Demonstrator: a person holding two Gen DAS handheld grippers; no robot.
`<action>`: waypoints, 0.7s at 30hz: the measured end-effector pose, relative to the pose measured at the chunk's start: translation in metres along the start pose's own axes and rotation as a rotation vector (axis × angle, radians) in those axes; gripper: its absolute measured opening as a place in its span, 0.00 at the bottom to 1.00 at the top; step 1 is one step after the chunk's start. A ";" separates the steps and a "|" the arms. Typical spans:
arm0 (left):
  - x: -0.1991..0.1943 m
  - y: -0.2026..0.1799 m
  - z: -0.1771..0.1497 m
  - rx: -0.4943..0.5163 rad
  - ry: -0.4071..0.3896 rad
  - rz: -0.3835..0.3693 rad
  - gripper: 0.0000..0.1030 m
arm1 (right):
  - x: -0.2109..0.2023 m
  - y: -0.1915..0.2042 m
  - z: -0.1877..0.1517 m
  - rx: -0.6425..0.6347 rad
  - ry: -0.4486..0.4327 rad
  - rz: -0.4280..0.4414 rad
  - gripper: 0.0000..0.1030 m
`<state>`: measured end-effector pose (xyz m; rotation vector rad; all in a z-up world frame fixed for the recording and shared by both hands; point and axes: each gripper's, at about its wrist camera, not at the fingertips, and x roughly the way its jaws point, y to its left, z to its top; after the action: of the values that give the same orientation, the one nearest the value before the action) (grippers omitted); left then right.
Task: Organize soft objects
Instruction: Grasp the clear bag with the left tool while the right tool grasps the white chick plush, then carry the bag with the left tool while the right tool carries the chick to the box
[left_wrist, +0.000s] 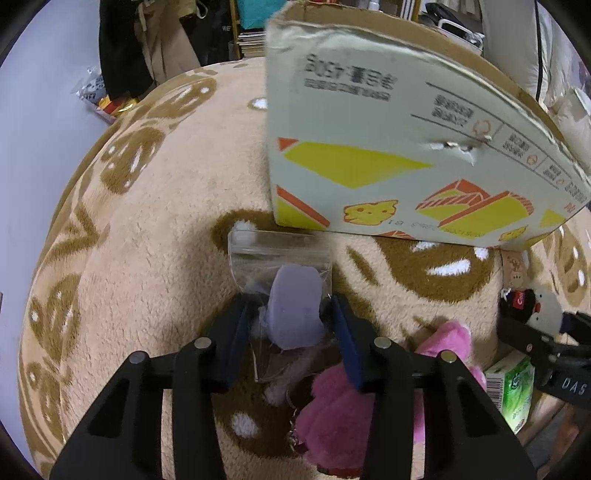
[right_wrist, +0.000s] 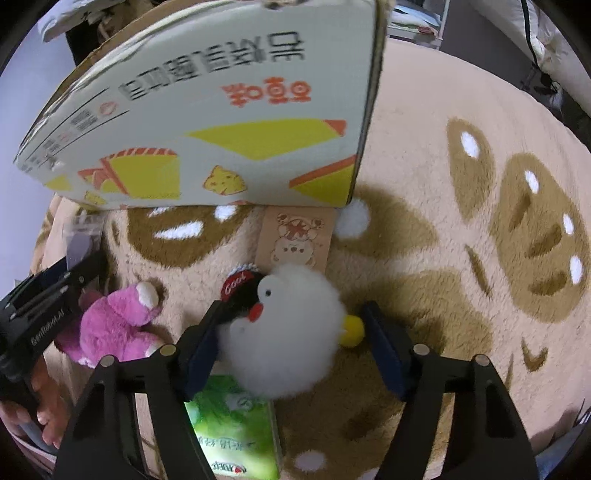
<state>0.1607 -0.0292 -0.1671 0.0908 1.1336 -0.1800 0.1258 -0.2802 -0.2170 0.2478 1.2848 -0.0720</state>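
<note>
The left gripper (left_wrist: 291, 325) points steeply down at a beige plush blanket (left_wrist: 155, 206) patterned with brown bear faces. Between its blue-padded fingers (left_wrist: 236, 332) sits a clear zip bag (left_wrist: 280, 266) holding a lavender soft piece (left_wrist: 295, 310). The pads stand right at the bag's two sides and look pressed against the plastic, so the jaws are closed on the bag. Beyond the fingertips stands a printed cardboard box (left_wrist: 388, 147) with yellow and orange graphics, its base just past the bag's top edge. Under and to the right of the right finger lies a pink plush toy (left_wrist: 340, 410), and further right a green tissue pack (left_wrist: 517, 387) and the other gripper.

The right gripper (right_wrist: 291, 332) also points steeply down. A white fluffy penguin plush (right_wrist: 291, 325) with a black head, red beak and yellow foot lies between its fingers (right_wrist: 201, 347). The left pad touches the fur, while the right pad stands just beside the yellow foot with a small gap, so the jaws are not yet clamped on it. The green tissue pack (right_wrist: 236, 432) lies beneath the plush, close to the gripper's body. A beige printed card (right_wrist: 295, 236) lies just ahead of the penguin, with the box (right_wrist: 207, 122) beyond it. The pink plush toy (right_wrist: 114, 325) rests to the left, next to the left gripper (right_wrist: 55, 291), and a hand (right_wrist: 44, 413) shows at the lower left edge.
</note>
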 end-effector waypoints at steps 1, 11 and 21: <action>-0.001 0.001 0.000 -0.007 -0.001 0.000 0.41 | -0.001 0.001 -0.002 0.000 0.001 0.003 0.69; -0.018 0.008 0.000 -0.060 -0.045 0.006 0.41 | -0.016 0.013 -0.020 0.018 0.013 0.013 0.52; -0.045 -0.006 0.000 -0.026 -0.115 0.047 0.41 | -0.025 0.004 -0.013 0.027 0.002 0.037 0.51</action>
<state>0.1412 -0.0311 -0.1257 0.0830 1.0182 -0.1271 0.1070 -0.2751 -0.1963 0.2951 1.2811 -0.0576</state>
